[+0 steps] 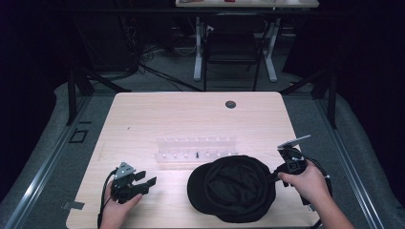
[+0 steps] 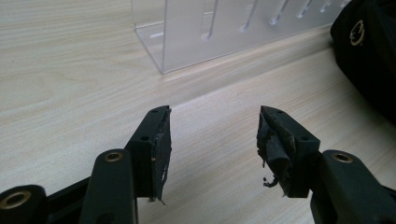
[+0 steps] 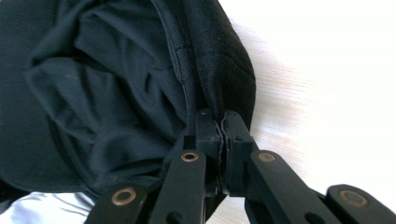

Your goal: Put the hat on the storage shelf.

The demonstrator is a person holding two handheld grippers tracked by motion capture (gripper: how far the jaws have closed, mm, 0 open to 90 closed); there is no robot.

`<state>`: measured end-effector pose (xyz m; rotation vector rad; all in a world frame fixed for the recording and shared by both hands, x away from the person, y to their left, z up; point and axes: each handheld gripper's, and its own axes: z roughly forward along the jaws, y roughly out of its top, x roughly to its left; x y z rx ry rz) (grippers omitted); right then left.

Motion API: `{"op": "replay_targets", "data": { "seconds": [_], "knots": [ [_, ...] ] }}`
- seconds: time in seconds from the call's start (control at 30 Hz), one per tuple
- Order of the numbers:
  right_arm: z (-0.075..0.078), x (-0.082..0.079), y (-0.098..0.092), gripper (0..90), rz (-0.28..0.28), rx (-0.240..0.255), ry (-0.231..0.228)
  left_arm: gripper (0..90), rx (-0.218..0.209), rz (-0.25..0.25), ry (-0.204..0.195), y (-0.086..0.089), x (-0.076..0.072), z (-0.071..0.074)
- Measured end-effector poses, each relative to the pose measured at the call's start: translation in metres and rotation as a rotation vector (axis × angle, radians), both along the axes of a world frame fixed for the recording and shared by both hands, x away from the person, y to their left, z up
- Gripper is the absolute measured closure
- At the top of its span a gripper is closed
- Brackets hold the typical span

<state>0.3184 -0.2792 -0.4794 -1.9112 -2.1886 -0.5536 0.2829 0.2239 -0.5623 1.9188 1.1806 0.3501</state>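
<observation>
A black cap [image 1: 232,187] lies upside down on the near right part of the light wooden desk [image 1: 143,119], its hollow crown facing up and holding nothing but its own crumpled dark lining; its brim points toward the near left. The right tongs [image 1: 274,175] come in from the cap's right side and are pinching the edge of the cap: in the right gripper view the two black jaws stand pressed together with the rim fabric [image 3: 223,100] caught between the pads, the stitched band running up from the grip. The person's right hand [image 1: 305,183] wraps the gripper body just beside the cap. The left tongs [image 1: 145,183] rest low over the bare desk at the near left, well apart from the cap, jaws spread with nothing between them; the left gripper view shows worn padding on their inner faces. Just behind the cap stands a clear acrylic rack [image 1: 197,151] with rows of slots, and one small dark screw-like piece [image 1: 197,154] sits in its front row; whether the other slots hold anything cannot be told. A round dark grommet [image 1: 230,104] sits in the desk near its far edge.
</observation>
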Motion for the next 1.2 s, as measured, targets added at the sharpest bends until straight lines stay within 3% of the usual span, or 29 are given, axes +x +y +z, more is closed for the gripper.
{"op": "replay_targets", "data": {
  "seconds": [0.17,0.2,0.3,0.37,0.5,0.53,0.57,0.7,0.73,0.9,0.93,0.97,1.2],
  "knots": [
    [0.011,-0.002,-0.002,87.8,0.004,0.053,-0.008,45.3,-0.001,0.003,-0.003,0.0,0.0,0.0],
    [0.012,-0.003,-0.001,87.9,-0.022,0.076,-0.02,45.3,-0.001,0.002,-0.003,0.0,0.0,0.0],
    [0.018,-0.004,-0.002,87.9,-0.006,0.114,-0.021,45.3,-0.001,0.002,-0.002,0.0,0.0,0.0],
    [0.021,-0.005,0.0,88.0,-0.021,0.128,-0.031,45.2,-0.002,0.005,-0.006,-0.001,0.0,0.0],
    [0.027,-0.005,0.001,88.0,-0.01,0.146,-0.029,45.3,0.0,0.004,-0.004,-0.001,0.0,0.0],
    [0.029,-0.004,0.0,88.0,0.016,0.155,-0.018,45.2,0.0,0.004,-0.003,-0.001,0.0,-0.001],
    [0.031,-0.005,0.002,88.1,-0.009,0.17,-0.026,45.3,0.0,0.004,-0.003,-0.001,0.0,-0.001],
    [0.04,-0.005,0.004,88.1,0.013,0.195,-0.009,45.3,-0.003,0.005,-0.004,-0.001,0.0,-0.001],
    [0.042,-0.006,0.006,88.1,-0.005,0.214,-0.012,45.3,-0.003,0.005,-0.004,-0.001,0.0,-0.001],
    [0.053,-0.006,0.009,88.1,0.03,0.3,-0.002,45.3,0.001,0.005,-0.004,-0.001,0.0,0.0],
    [0.054,-0.007,0.012,88.1,0.014,0.317,-0.01,45.3,0.001,0.005,-0.005,-0.001,0.0,0.0],
    [0.057,-0.006,0.012,88.2,0.036,0.326,-0.005,45.3,0.0,0.005,-0.005,-0.001,0.0,0.0],
    [0.066,-0.007,0.021,88.2,0.036,0.391,-0.036,45.3,-0.003,0.003,-0.002,0.0,0.0,0.0]
  ]
}}
